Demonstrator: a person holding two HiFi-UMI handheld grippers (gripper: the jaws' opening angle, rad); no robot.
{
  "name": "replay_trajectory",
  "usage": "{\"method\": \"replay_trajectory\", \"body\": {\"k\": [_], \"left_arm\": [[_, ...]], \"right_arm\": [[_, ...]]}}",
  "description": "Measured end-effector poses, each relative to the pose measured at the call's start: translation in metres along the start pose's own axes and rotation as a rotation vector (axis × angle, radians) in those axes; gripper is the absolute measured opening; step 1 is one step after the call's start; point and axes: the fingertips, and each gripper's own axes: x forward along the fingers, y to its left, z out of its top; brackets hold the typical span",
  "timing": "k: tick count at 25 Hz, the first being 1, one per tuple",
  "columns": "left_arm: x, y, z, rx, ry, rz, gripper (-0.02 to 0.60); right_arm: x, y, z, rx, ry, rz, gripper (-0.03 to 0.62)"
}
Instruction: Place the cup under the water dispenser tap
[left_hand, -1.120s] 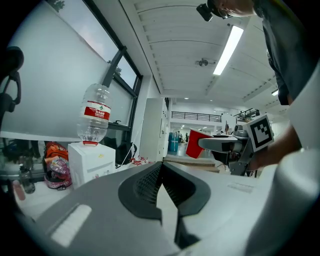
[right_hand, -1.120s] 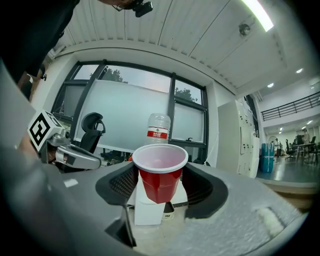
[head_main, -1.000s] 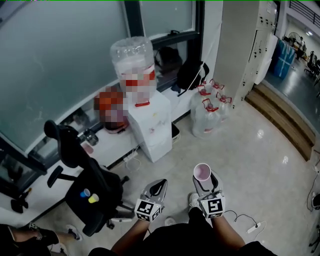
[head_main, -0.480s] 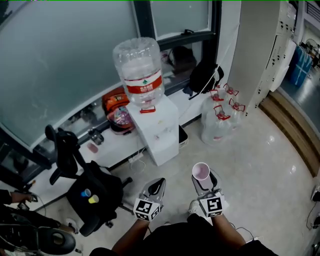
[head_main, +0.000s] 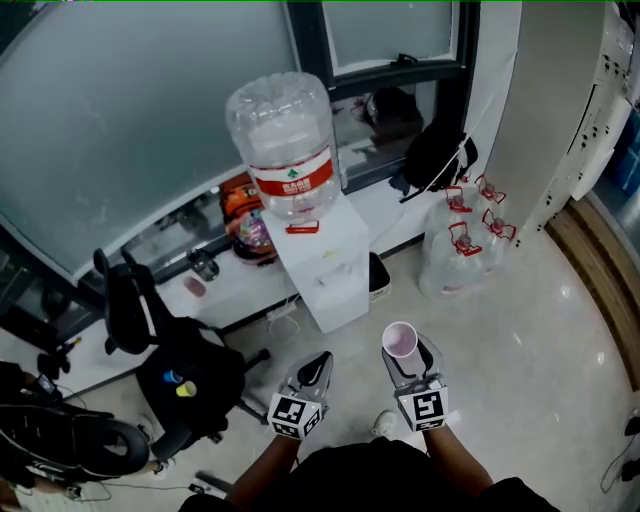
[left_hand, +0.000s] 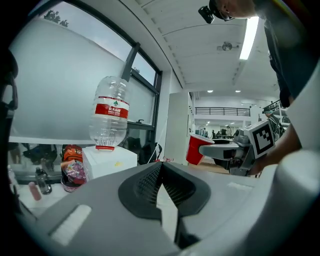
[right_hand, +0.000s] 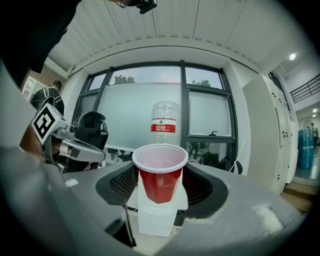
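Between the pads of the right gripper (head_main: 407, 352) stands a red cup (head_main: 400, 340), upright with its open mouth up; the jaws clasp it on both sides. Gripper and cup are held out over the pale floor (head_main: 520, 330), facing the white water dispenser (head_main: 330, 275) but well apart from it. A large clear bottle (head_main: 283, 140) with a red label sits upside down on top of the dispenser, which stands against a low ledge under the frosted window (head_main: 120, 120). Just beside the right gripper, the left gripper (head_main: 320, 360) has its jaws pressed together at the tips, with nothing between them. A black office chair (head_main: 185, 370) stands left of the dispenser, and clear water jugs (head_main: 455, 255) with red handles stand on the floor to its right
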Motion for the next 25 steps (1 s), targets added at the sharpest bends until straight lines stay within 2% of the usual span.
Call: {"method": "replay_trajectory", "body": {"k": [9,14,25], "left_arm": [[0.021,0.009,0.003,-0.022,0.004,0.132,0.015],[0.024,0.017,0.004,-0.085,-0.019,0.214,0.015],[0.035,0.062,0.004,-0.086,-0.018,0.238,0.015]], "right_arm": [[0.027,-0.021,-0.021,0.027,0.026,0.116,0.275],[0.039,-0.027,-0.024,0.017,0.027,0.163,0.275],[0.087,-0.028,-0.020,-0.082,0.048,0.210,0.275]]}}
